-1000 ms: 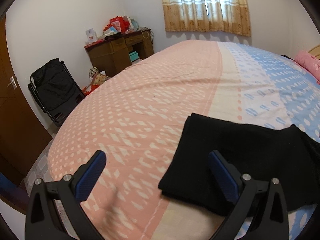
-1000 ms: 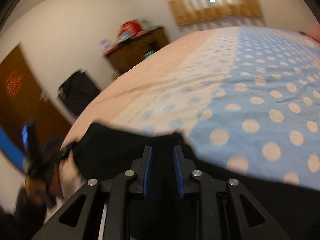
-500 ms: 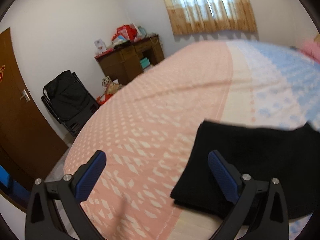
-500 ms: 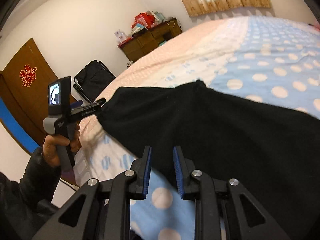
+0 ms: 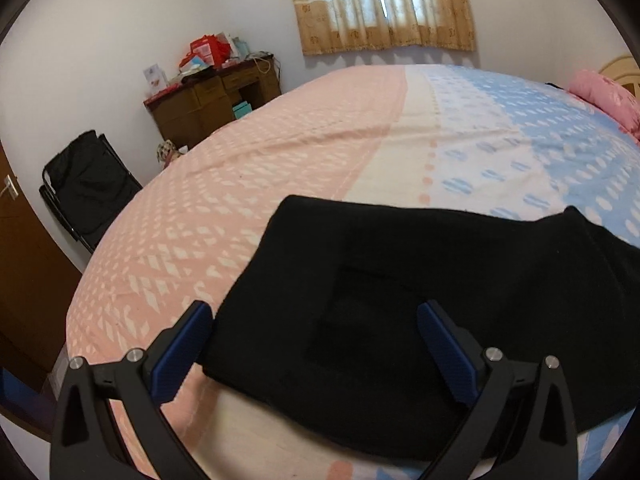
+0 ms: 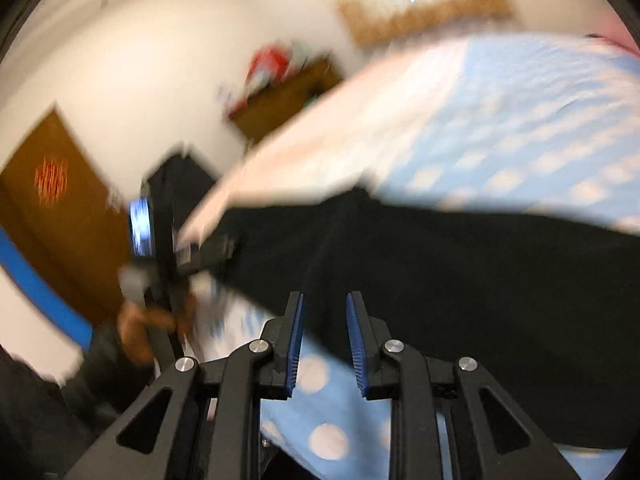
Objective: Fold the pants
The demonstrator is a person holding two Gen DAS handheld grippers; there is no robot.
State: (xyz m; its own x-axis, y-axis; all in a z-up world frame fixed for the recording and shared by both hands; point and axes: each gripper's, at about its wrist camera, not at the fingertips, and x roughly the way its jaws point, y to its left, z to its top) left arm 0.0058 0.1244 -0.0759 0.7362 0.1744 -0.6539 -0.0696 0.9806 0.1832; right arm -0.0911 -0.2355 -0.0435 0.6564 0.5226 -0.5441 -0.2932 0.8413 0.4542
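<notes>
Black pants (image 5: 420, 300) lie folded flat on the bed. My left gripper (image 5: 316, 344) is wide open just above their near left corner, one finger on each side of it, holding nothing. In the blurred right wrist view the pants (image 6: 460, 272) stretch across the middle. My right gripper (image 6: 323, 340) has a narrow gap between its blue pads, empty, just above the near edge of the pants. The left gripper and the hand holding it (image 6: 160, 252) show at the left of that view.
The bed (image 5: 320, 128) has a pink, cream and blue patterned sheet. A pink pillow (image 5: 604, 96) lies at the far right. A wooden desk (image 5: 212, 100) with clutter and a black folding chair (image 5: 88, 184) stand by the left wall. A brown door (image 6: 52, 208) is at the left.
My left gripper has moved right and closer over the pants' corner. My right gripper has swung quickly and its view is blurred; its jaws have opened slightly.
</notes>
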